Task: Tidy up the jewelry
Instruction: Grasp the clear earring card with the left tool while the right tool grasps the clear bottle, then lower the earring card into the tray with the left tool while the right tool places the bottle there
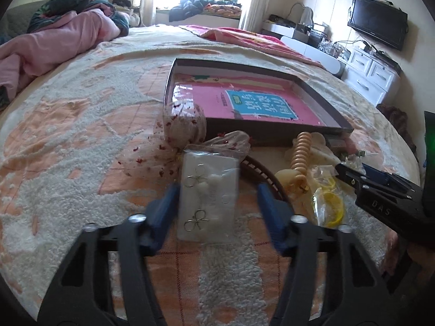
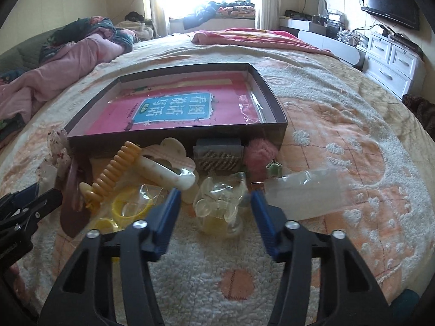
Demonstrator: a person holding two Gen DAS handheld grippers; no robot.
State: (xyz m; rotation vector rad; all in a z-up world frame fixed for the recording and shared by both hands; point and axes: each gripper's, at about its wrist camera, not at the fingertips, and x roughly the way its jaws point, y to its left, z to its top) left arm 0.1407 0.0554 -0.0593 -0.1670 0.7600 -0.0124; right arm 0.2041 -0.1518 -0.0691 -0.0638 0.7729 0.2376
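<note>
Left wrist view: left gripper (image 1: 217, 203) open around an earring card (image 1: 208, 198) on the bed (image 1: 68, 149) — right gripper (image 2: 214, 206) open around a clear packet (image 2: 220, 203).

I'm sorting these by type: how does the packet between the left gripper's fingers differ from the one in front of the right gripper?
The earring card packet is flat, white and rectangular, with wire bow earrings; the crumpled clear packet is lumpy, with yellowish transparent pieces. Both lie on the bedspread, wrapped in plastic.

Both grippers angle downward: left gripper (image 1: 218, 190) and right gripper (image 2: 214, 198), jaws apart (blue pads gripping nothing).
</note>
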